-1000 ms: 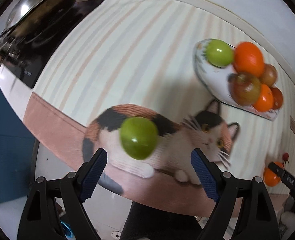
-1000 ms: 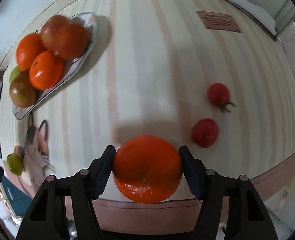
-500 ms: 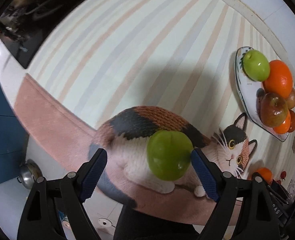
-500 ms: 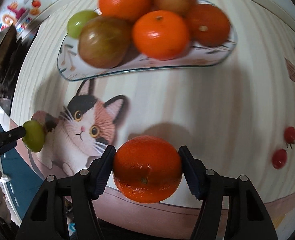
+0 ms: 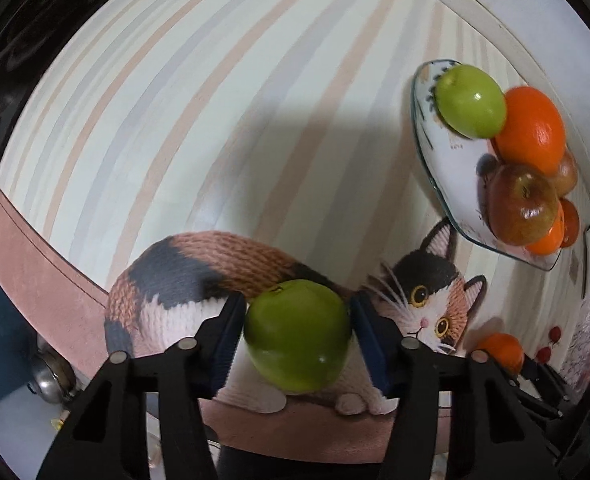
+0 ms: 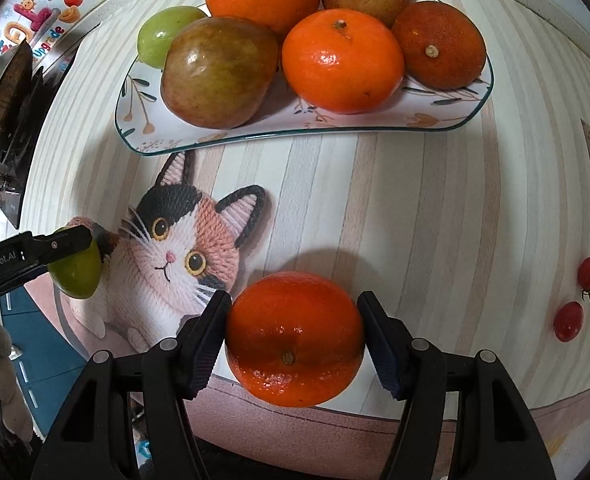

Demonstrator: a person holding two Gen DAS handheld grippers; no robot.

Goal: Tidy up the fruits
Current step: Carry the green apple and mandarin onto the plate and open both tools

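Observation:
My left gripper [image 5: 297, 338] is shut on a green apple [image 5: 298, 336] over the cat picture near the table's front edge. It also shows in the right wrist view [image 6: 75, 270]. My right gripper [image 6: 295, 338] is shut on an orange [image 6: 294, 338], held near the front edge. The floral plate [image 6: 255, 126] at the back holds several fruits: oranges, apples and a green apple [image 6: 163, 34]. The plate shows in the left wrist view [image 5: 435, 136] at the right.
Two cherry tomatoes [image 6: 589, 274] [image 6: 568, 321] lie on the striped mat at the right. A dark stove with a pan [image 6: 3, 92] stands at the far left. A cat picture [image 6: 183, 248] is printed on the mat.
The left gripper has closed on the green apple, which was loose between open jaws before. The right gripper, holding the orange, has swung to face the plate and come nearer to it.

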